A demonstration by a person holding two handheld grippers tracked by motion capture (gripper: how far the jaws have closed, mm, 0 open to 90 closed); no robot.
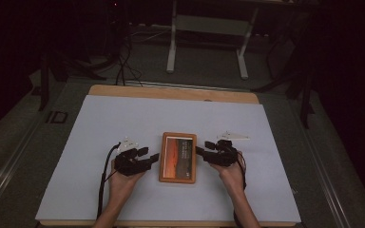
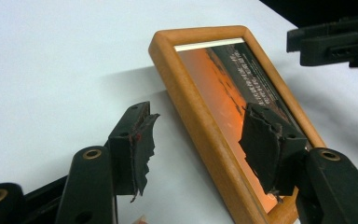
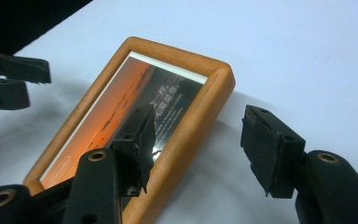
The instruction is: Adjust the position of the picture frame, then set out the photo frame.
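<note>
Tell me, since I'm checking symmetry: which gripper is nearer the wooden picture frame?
Neither clearly. The left gripper flanks the wooden picture frame at its left edge, the right gripper at its right edge; both jaws open, straddling the rim.

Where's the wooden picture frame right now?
In the high view the wooden picture frame lies flat mid-table, between the left gripper and right gripper.

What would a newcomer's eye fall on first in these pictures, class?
First, the wooden picture frame with its orange sunset print, lying flat in the middle of the white table cover. Next, the left gripper and right gripper, one at each long side of it, jaws open and straddling the wooden edges without pressing them.
</note>
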